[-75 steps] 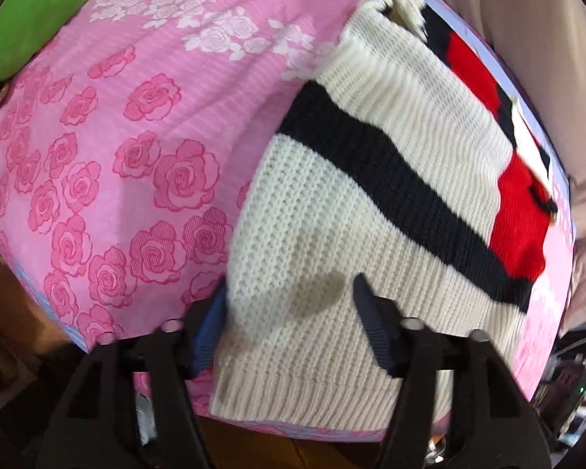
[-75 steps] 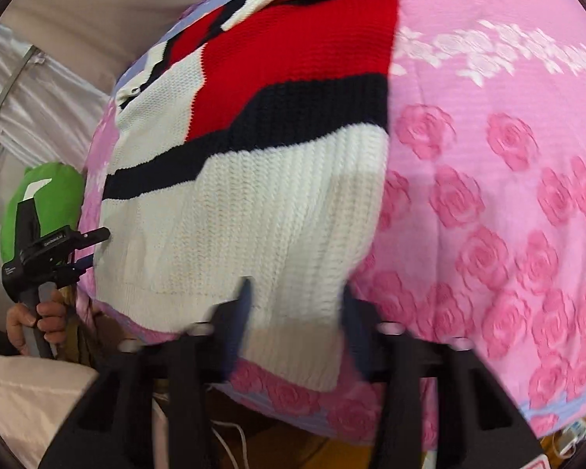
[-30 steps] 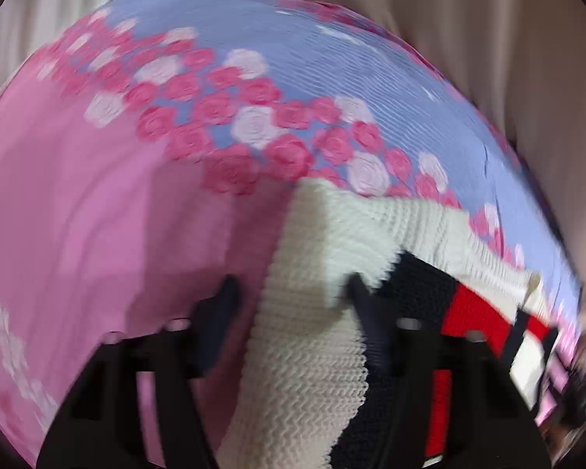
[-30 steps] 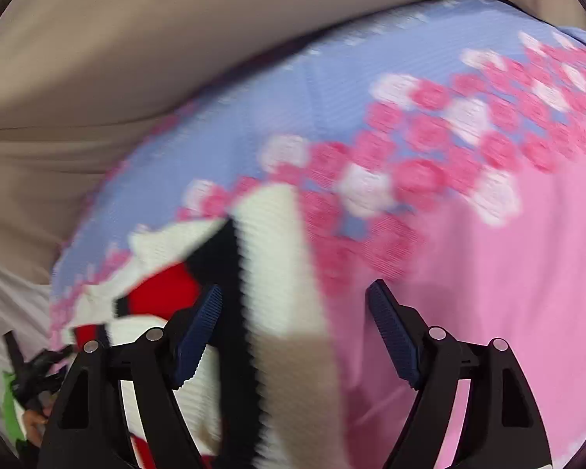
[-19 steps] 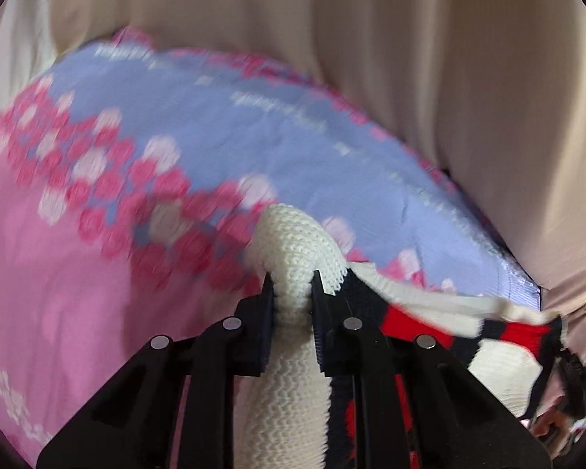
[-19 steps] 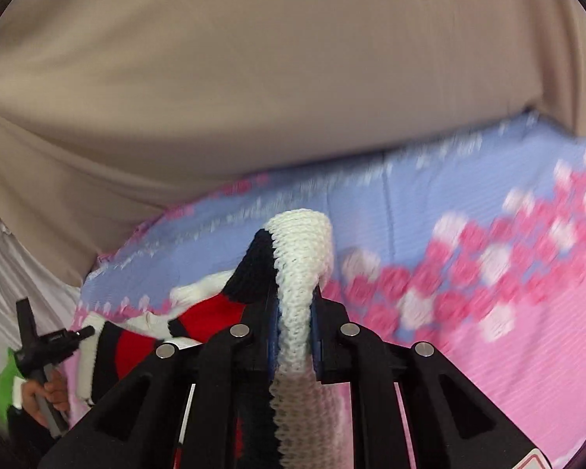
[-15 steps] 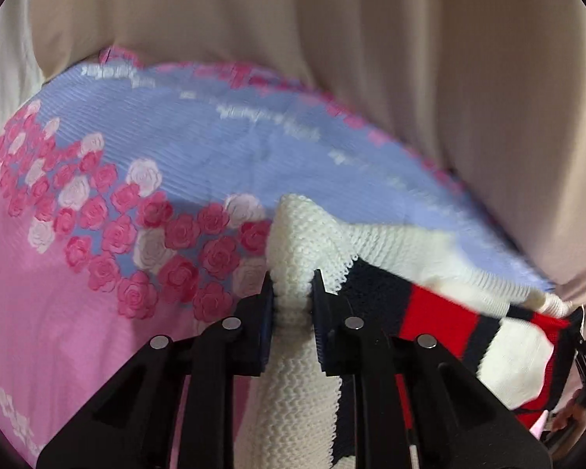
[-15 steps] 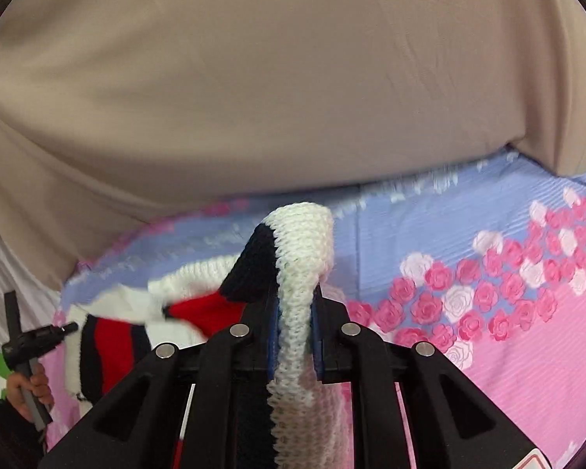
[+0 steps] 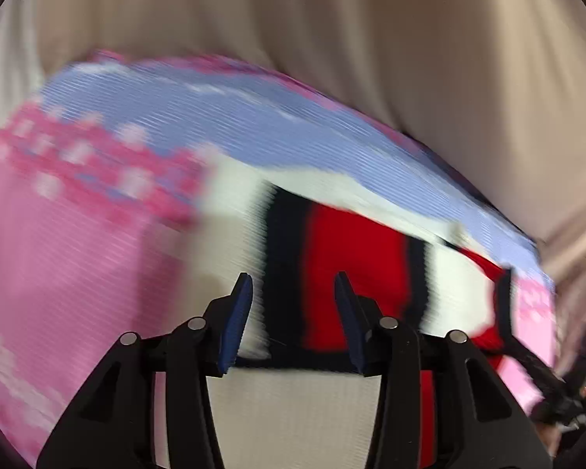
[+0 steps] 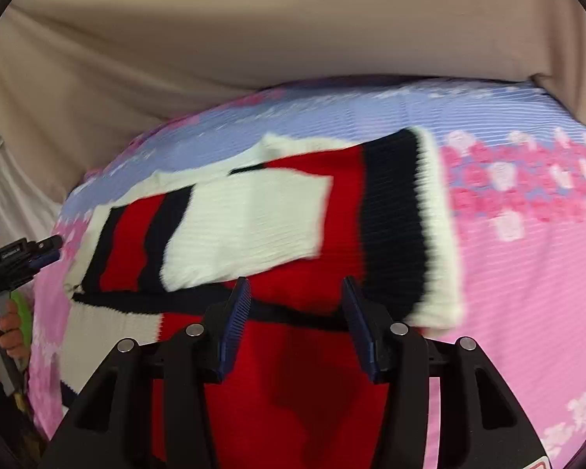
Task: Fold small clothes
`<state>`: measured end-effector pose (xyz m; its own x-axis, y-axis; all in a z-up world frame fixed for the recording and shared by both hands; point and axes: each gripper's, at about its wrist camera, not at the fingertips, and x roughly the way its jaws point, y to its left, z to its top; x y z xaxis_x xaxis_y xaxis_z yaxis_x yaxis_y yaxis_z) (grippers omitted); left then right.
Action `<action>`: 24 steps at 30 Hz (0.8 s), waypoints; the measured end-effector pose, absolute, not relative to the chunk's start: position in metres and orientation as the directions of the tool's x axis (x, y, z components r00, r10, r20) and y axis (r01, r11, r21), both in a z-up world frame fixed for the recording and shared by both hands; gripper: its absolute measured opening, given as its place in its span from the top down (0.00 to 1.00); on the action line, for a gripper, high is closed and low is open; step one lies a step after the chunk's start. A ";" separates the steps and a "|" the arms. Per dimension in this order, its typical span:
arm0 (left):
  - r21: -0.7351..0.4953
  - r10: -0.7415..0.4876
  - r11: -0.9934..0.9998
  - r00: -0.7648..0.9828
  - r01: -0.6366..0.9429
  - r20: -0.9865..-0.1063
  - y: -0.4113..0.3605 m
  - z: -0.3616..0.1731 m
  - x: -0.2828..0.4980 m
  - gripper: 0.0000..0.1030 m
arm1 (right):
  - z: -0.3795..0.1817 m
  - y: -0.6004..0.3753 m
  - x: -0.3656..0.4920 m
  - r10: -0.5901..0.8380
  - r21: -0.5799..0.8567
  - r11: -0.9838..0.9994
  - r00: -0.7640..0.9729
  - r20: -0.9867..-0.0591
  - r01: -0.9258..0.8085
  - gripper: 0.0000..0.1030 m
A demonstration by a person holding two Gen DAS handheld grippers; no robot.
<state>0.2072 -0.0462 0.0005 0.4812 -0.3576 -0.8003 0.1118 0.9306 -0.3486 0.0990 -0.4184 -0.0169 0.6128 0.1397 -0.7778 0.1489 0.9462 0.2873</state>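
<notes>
A small knitted sweater (image 10: 250,219) in white, black and red lies folded on the pink rose-print bedspread (image 10: 527,273). Its far flap lies over the near part. In the left wrist view the sweater (image 9: 351,258) is blurred by motion. My left gripper (image 9: 293,312) is open and empty, just above the sweater's black and red stripes. My right gripper (image 10: 295,314) is open and empty over the red panel. The left gripper also shows at the left edge of the right wrist view (image 10: 39,252), held by a hand (image 10: 4,332).
The bedspread has a blue band (image 10: 371,109) along its far edge. A beige curtain (image 10: 254,19) hangs behind the bed. Something green (image 10: 23,312) shows at the left edge behind the hand. The other gripper appears dark at the right of the left wrist view (image 9: 527,351).
Both grippers were shut on the sweater's edge half a second ago. Both have opened and let it go, and the carried edge now lies flat on the sweater.
</notes>
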 end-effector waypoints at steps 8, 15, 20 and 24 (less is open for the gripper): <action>-0.353 -0.474 0.868 0.366 0.350 -0.801 -0.169 -0.022 0.184 0.37 | -0.054 -0.441 0.144 0.180 0.411 0.856 0.566 -0.804 0.313 0.54; -0.214 -0.454 0.829 0.399 0.517 -0.797 -0.233 -0.031 0.171 0.22 | 0.003 -0.418 0.160 0.382 0.530 0.845 0.606 -0.698 0.078 0.91; -0.261 -0.486 0.823 0.385 0.506 -0.785 -0.248 -0.032 0.198 0.84 | 0.032 -0.408 0.166 0.507 0.597 0.801 0.577 -0.641 -0.040 0.90; -0.364 -0.511 0.854 0.468 0.372 -0.721 -0.196 0.002 0.223 0.94 | 0.046 -0.413 0.146 0.422 0.528 0.848 0.648 -0.634 -0.035 0.82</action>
